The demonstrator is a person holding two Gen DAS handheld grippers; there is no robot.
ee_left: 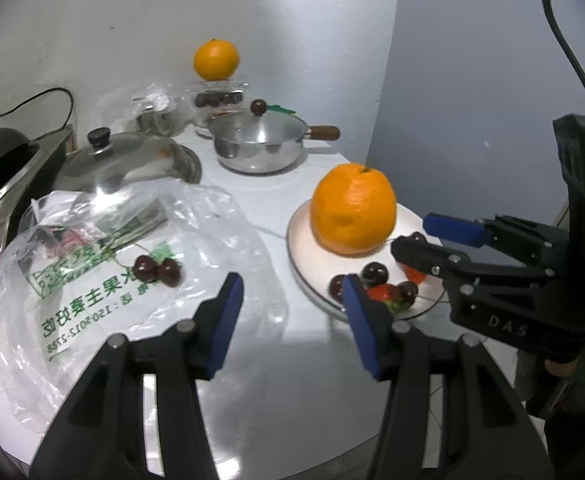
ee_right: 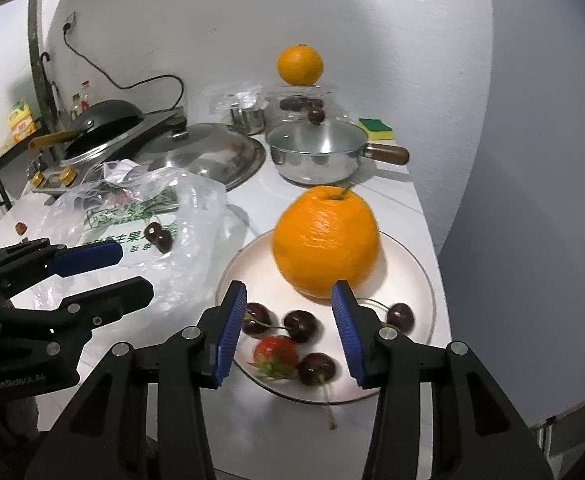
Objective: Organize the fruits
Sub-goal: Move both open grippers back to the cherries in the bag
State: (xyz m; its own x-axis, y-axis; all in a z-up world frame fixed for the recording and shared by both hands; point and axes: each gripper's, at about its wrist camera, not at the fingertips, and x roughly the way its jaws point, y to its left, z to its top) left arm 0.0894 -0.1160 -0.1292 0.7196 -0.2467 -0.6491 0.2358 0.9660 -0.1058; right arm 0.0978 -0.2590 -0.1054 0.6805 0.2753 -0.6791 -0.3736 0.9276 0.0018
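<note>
Your right gripper [ee_right: 288, 330] hovers part open and empty above the plate's [ee_right: 420, 276] near rim; your left gripper [ee_left: 292, 320], likewise part open and empty, hangs between plate and bag [ee_left: 220, 240]. Orange [ee_right: 326, 240], cherries [ee_right: 300, 325] and strawberry [ee_right: 276, 354] lie on the plate near the worktop's [ee_right: 276, 432] right edge.

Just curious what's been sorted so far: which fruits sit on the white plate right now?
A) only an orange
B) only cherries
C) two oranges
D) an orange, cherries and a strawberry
D: the plate holds an orange, dark cherries and a red strawberry.
</note>
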